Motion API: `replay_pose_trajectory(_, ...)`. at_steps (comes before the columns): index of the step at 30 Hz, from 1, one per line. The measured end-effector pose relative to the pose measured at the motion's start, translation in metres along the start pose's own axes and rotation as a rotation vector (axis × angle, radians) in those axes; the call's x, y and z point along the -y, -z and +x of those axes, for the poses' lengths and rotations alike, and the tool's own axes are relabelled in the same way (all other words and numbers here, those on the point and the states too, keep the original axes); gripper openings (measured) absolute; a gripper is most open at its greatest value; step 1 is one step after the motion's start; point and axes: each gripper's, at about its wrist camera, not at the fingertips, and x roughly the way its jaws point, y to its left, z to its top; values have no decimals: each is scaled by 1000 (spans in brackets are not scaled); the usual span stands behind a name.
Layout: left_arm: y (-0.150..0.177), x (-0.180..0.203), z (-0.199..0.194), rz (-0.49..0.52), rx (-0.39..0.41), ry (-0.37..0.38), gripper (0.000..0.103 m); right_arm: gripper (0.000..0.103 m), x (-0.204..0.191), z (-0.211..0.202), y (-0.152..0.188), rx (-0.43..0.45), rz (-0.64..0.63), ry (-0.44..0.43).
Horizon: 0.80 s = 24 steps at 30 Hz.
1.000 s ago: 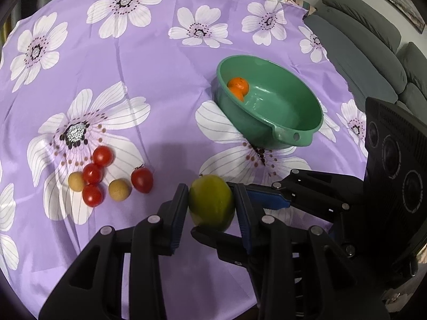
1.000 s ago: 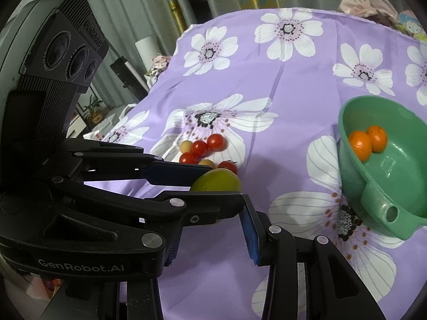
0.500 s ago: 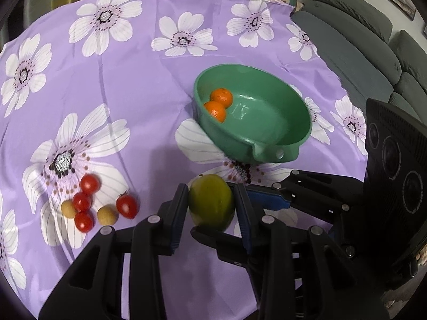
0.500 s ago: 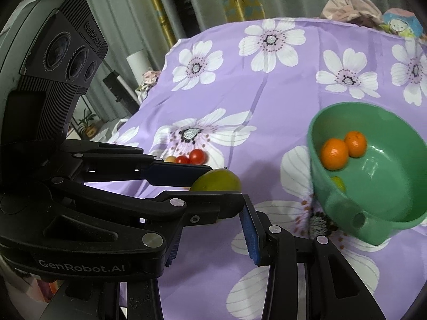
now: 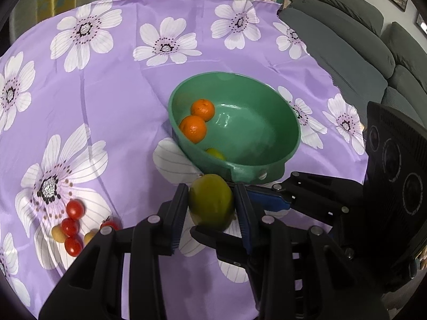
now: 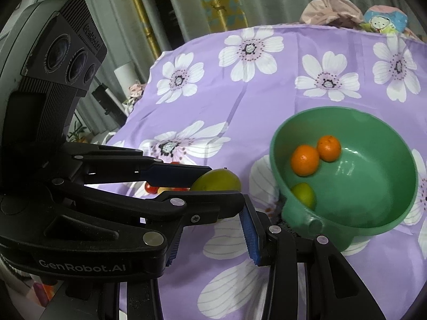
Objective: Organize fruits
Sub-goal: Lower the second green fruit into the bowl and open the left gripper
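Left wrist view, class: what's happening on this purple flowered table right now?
The left gripper has its jaws shut on a green fruit, held just short of the green bowl. Two oranges and another green fruit already sit in the bowl. Cherry tomatoes and small tan fruits wait on the cloth. The right gripper is open, holding nothing.

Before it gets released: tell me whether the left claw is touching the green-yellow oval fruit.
Touching. In the left wrist view, the left claw has both blue pads pressed against the sides of the green-yellow oval fruit, with no gap on either side.
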Motion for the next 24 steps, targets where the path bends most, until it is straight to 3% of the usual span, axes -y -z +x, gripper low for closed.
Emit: replay_pose_trajectory(24,-41,20,17,74,32,35,34,43,35,-15,-19,80,30,70)
